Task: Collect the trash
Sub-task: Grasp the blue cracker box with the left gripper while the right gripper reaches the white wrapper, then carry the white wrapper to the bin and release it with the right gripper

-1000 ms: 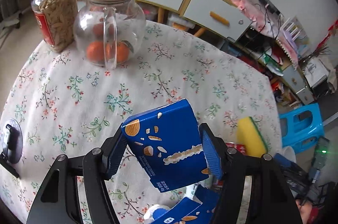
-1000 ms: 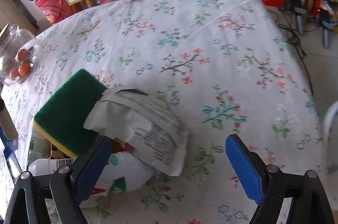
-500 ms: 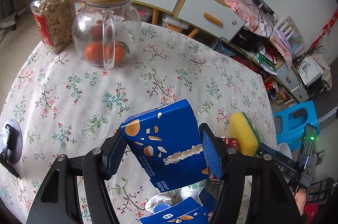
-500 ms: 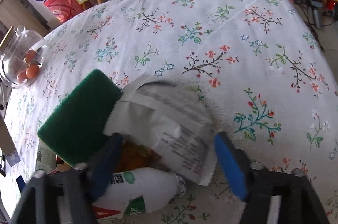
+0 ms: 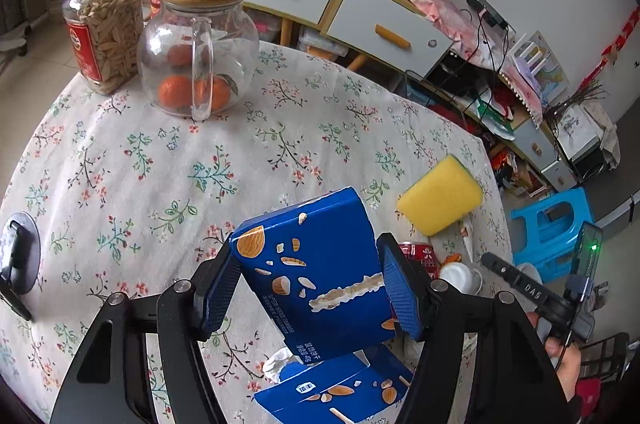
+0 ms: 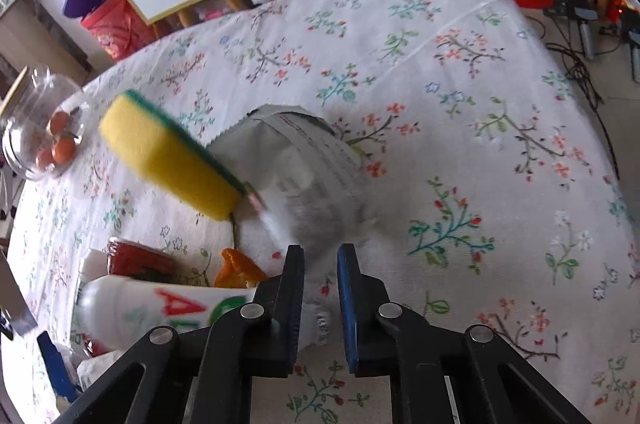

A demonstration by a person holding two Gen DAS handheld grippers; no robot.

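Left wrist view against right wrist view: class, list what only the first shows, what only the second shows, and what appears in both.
Only the left wrist view: the left gripper clamping a blue box, and a seed jar.
Only the right wrist view: the right gripper pinching a grey wrapper, and a white bottle.
Both: the yellow sponge, the glass jug of oranges and the floral tablecloth.

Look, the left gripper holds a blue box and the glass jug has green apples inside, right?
Nearly. The left gripper does hold the blue box, but the glass jug has oranges inside, not green apples. The left wrist view shows them.
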